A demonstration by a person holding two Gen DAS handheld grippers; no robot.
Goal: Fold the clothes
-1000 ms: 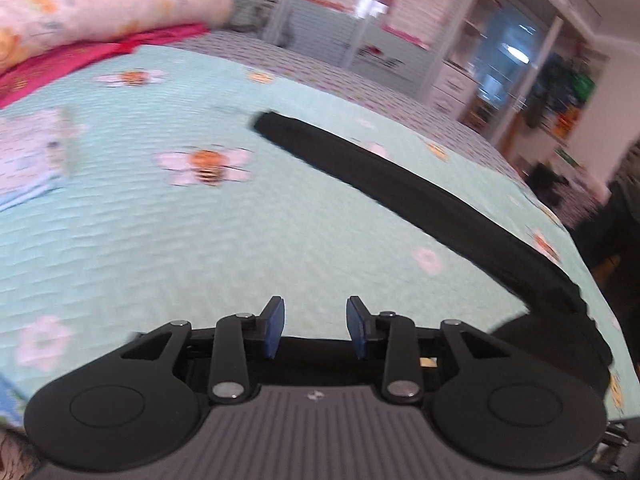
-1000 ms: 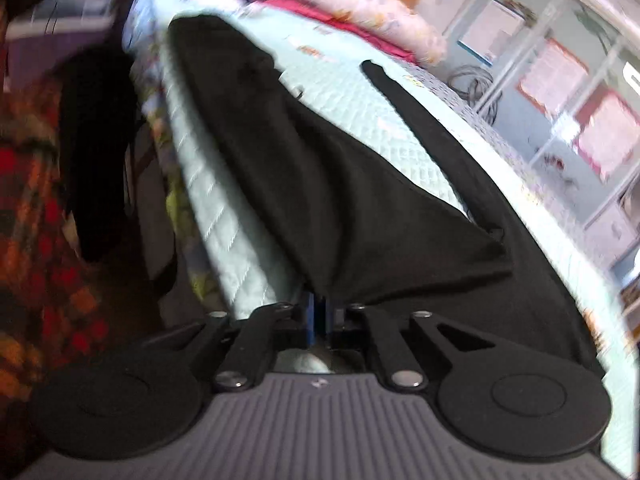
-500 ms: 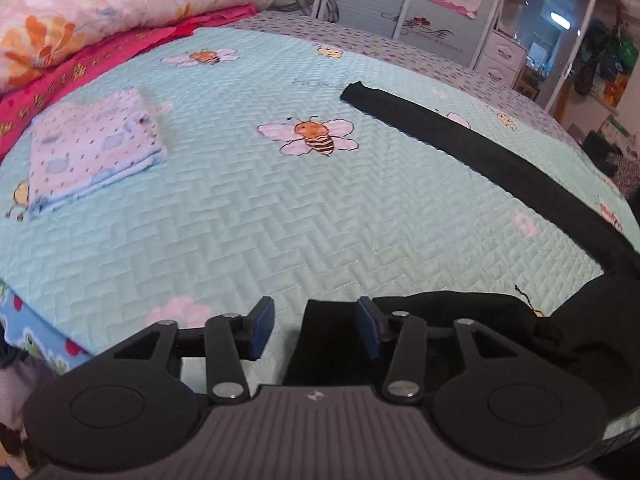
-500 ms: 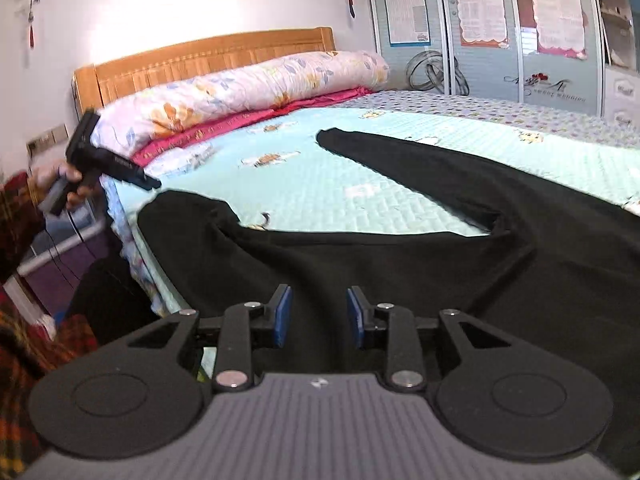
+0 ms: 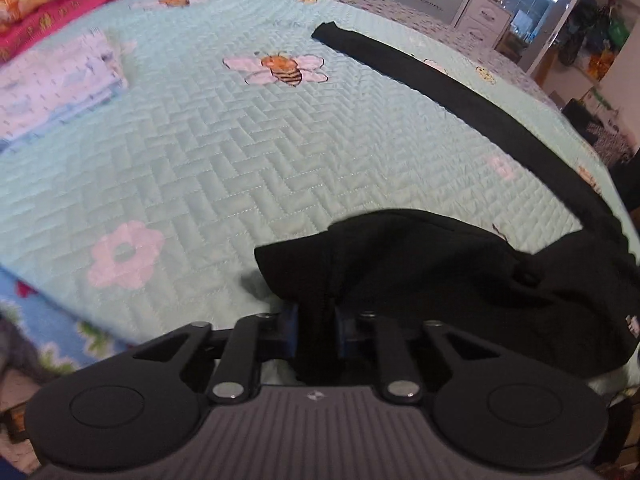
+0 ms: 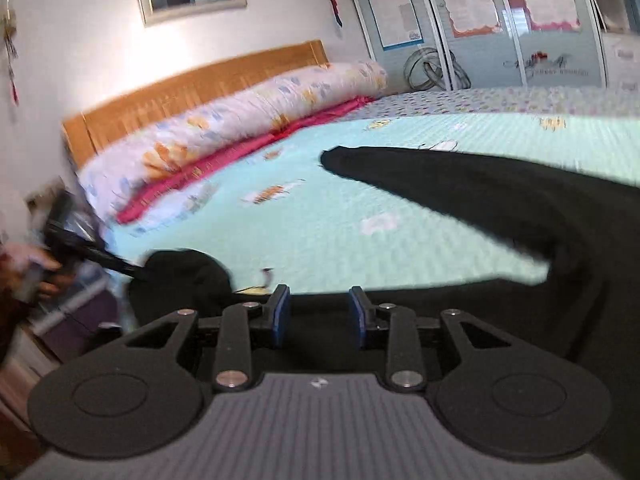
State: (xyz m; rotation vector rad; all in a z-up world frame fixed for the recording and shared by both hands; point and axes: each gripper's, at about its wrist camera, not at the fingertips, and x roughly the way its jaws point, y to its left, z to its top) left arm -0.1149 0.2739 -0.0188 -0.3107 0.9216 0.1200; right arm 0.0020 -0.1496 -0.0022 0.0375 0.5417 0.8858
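Black trousers (image 5: 440, 272) lie on the mint quilted bedspread (image 5: 240, 152). One leg (image 5: 460, 92) stretches flat toward the far side. My left gripper (image 5: 316, 332) is shut on the bunched hem of the other leg and holds it lifted above the bed's near edge. In the right wrist view the trousers (image 6: 500, 200) spread across the right side, and my right gripper (image 6: 319, 316) is open, its blue pads over black cloth without pinching it. The left gripper (image 6: 76, 248) shows there at far left holding the bunched cloth (image 6: 180, 284).
A folded pale blue patterned garment (image 5: 56, 84) lies at the left of the bed. A long floral pillow (image 6: 248, 116) and a pink cloth (image 6: 240, 160) lie along the wooden headboard (image 6: 192, 84). Wardrobe doors (image 6: 500, 20) stand beyond the bed.
My left gripper has closed on the trouser leg hem and lifted it. My right gripper, shut on the cloth a second ago, has stayed open since half a second ago and has swung slightly.
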